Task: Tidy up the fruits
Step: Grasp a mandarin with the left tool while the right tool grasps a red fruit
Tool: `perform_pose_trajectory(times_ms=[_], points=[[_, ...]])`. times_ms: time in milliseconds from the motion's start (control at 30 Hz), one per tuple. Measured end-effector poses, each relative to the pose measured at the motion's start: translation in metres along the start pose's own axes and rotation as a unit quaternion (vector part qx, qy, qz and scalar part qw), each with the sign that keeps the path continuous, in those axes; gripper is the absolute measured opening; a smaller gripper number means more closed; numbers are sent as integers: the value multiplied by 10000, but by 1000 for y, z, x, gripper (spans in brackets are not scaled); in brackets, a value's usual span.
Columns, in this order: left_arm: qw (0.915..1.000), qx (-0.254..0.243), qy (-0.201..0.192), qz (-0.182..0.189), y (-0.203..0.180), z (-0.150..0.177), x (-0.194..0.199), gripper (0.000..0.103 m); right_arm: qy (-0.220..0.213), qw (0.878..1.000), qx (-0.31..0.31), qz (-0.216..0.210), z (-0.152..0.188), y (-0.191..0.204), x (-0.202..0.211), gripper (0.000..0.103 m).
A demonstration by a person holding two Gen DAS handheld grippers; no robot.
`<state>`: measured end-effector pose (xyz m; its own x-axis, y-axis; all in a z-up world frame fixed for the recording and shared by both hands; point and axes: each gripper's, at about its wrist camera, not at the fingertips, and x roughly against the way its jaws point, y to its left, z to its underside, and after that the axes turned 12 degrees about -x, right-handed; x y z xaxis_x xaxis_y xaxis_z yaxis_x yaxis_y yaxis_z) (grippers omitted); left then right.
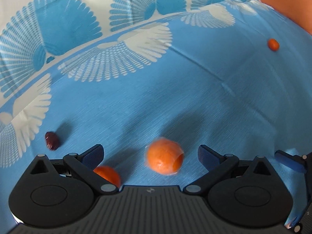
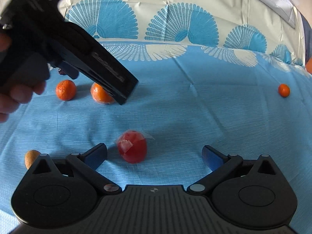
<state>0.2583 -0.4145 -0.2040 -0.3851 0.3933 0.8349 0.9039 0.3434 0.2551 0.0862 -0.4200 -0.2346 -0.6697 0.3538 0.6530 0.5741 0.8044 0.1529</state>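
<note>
Left hand-held gripper (image 1: 150, 154): wide, empty, over orange (image 1: 164, 157). Right hand-held gripper (image 2: 154, 154): wide, near red fruit (image 2: 132, 148). Centre before closing.

Two low wrist views; shared tablecloth (image 1: 175, 101)

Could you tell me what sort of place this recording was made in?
Probably a home, at a table: a blue tablecloth with white fan patterns covers the surface, and loose fruit lies on it, such as a mandarin and a wrapped red fruit. No walls show.
</note>
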Motion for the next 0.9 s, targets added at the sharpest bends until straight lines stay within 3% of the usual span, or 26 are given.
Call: perform_pose_trajectory(times_ms=[67, 100, 133, 167, 233, 300, 367, 533, 733, 900], points=[[9998, -203, -31, 39, -4, -1, 2, 69, 15, 10000, -15, -7, 0, 0, 2, 100], [9994, -309, 31, 136, -6, -1, 1, 44, 25, 10000, -49, -62, 0, 0, 4, 97], [9993, -274, -22, 272, -7, 0, 3, 41, -5, 9999, -55, -115, 0, 0, 6, 83], [9993, -261, -22, 257, -9, 0, 5, 41, -79, 9999, 7, -144, 1, 3, 10, 57], [9993, -297, -37, 209, -11, 0, 11, 41, -158, 9992, 240, -268, 5, 12, 15, 29], [9996, -203, -96, 143, -11, 0, 22, 41, -228, 9989, 364, -193, 7, 16, 17, 29], [9996, -68, -233, 141, -7, -1, 42, 41, -246, 9993, 108, -262, 3, 9, 18, 29], [9963, 601, -552, -264, 15, 14, 120, 41, -460, 9976, -506, 80, -10, -18, 25, 29], [9836, 1545, -453, -813, 37, 75, 218, 41, -559, 9904, -1112, 605, -27, -54, 66, 29], [9701, 2061, -123, -1273, 30, 135, 290, 41, -800, 9911, -1034, 250, -37, -61, 140, 29]])
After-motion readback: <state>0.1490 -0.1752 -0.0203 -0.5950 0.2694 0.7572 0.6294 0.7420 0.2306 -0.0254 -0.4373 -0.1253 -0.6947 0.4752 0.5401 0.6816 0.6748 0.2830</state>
